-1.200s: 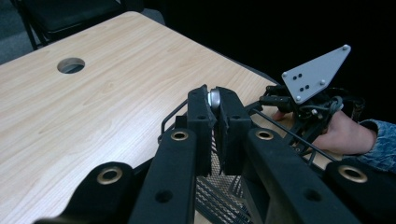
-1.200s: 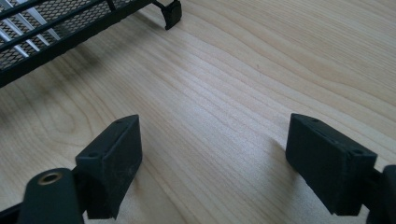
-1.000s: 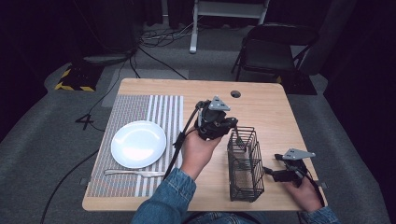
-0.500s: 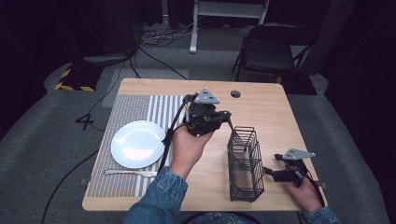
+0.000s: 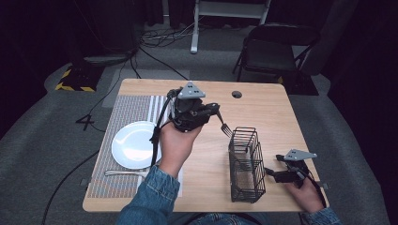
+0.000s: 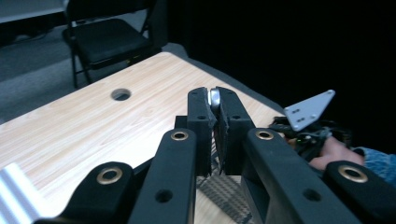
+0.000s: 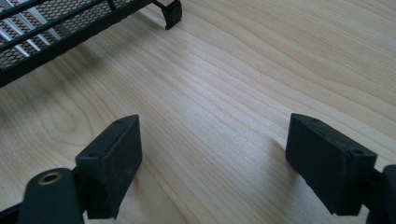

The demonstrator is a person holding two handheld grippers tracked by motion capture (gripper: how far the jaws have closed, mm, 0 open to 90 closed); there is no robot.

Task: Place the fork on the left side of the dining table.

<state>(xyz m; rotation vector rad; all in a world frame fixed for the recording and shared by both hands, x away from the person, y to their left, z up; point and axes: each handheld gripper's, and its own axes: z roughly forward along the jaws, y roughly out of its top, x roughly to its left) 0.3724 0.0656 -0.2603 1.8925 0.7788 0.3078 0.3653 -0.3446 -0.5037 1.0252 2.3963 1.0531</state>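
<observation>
Gripping a fork [image 5: 224, 125] by its handle, your left gripper [image 5: 212, 111] held it above the basket [image 5: 246, 164], probably for dropping in; right gripper [image 5: 271, 172] rested open beside.

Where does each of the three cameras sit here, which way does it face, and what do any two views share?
High view: above the person's side, looking forward and down at the table; both forearms and grippers show.
Left gripper view: rides the left gripper, shut on a fork; faces across the table toward the right gripper.
Right gripper view: rides the open right gripper, low over the wood, facing the wire basket.
Shared: the high and right gripper views both show the basket.
</observation>
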